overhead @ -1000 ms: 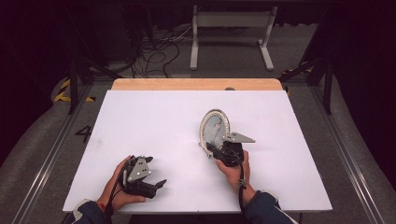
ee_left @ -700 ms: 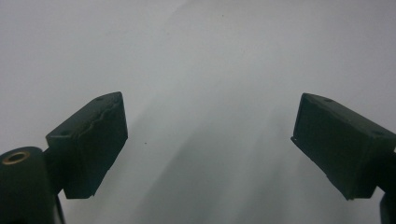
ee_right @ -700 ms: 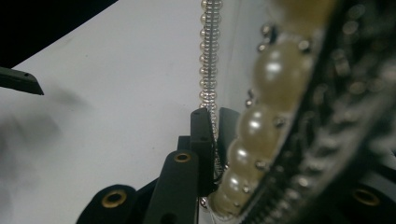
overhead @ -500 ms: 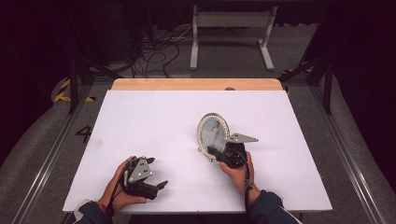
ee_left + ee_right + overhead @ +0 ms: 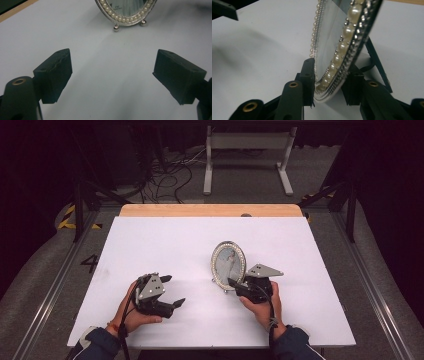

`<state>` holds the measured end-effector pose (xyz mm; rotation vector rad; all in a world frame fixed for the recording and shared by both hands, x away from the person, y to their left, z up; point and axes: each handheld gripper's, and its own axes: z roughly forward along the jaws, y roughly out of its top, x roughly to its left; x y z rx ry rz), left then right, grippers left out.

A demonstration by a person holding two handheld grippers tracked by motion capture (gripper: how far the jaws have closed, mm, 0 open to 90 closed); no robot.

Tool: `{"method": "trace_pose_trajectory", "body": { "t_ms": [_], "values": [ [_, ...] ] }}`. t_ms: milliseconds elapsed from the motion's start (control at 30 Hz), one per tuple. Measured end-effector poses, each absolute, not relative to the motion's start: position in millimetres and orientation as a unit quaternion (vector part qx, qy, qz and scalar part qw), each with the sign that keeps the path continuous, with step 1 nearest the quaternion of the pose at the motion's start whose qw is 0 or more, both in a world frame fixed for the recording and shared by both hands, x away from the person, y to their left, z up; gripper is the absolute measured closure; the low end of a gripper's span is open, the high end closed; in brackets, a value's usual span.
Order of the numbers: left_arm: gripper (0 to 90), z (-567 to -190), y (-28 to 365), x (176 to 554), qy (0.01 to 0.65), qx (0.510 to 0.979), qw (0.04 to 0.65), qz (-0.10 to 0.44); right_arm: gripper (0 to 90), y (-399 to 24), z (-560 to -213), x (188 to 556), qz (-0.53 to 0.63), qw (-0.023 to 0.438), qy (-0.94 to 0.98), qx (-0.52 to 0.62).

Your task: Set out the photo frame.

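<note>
At the lower left of the high view, the left gripper (image 5: pixel 167 292) hovered low over the white table (image 5: pixel 150 245), its jaws spread wide with nothing between them; they had just been closing a little. It pointed toward the right of the frame, and in the left gripper view the picture frame (image 5: pixel 126 11) stood at the top centre, well apart from the jaws, its two small ball feet resting on the table. Moving right in the high view, the oval picture frame (image 5: pixel 228 265) stood upright just right of centre, its long axis running up and down and its pearl-trimmed face turned toward the person. Directly to its lower right sat the right gripper (image 5: pixel 234 284), far nearer to it than the left one. In the right gripper view the lower edge of the picture frame (image 5: pixel 337 57) lay between the two jaws, with the back stand splayed behind it at the right. The jaws had just been opening; the left pad looked to be at the rim while the right pad seemed slightly off it, so the hold appeared to be loosening rather than firm. Any withdrawal would likely need to go straight back toward the lower right of the frame to leave the picture frame standing.
</note>
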<state>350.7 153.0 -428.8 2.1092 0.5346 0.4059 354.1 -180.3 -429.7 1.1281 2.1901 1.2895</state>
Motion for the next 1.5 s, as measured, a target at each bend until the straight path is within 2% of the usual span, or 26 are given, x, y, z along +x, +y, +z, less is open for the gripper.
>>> {"method": "trace_pose_trajectory", "body": {
  "t_ms": [133,533,667,833,1067,1233,1500],
  "values": [
    [17.4,-427,136,370,0.212,0.85,0.445,0.182,66.3,-190,-428,345,0.459,0.175,0.774,0.4],
    [17.8,-437,92,417,0.227,0.841,0.474,0.129,71.4,-201,-419,326,0.472,0.21,0.764,0.387],
    [23.3,-438,80,427,0.243,0.83,0.486,0.124,71.5,-203,-417,327,0.481,0.218,0.753,0.392],
    [23.5,-440,72,435,0.243,0.826,0.497,0.105,72.1,-204,-415,327,0.49,0.226,0.746,0.391],
    [29.3,-446,60,439,0.221,0.834,0.501,0.072,76.6,-200,-412,327,0.502,0.234,0.736,0.389],
    [34.3,-442,61,437,0.207,0.83,0.513,0.063,76.1,-197,-413,327,0.495,0.239,0.739,0.39],
    [37.5,-439,65,437,0.206,0.828,0.518,0.062,76.5,-197,-414,330,0.493,0.236,0.74,0.392]
  ]
}}
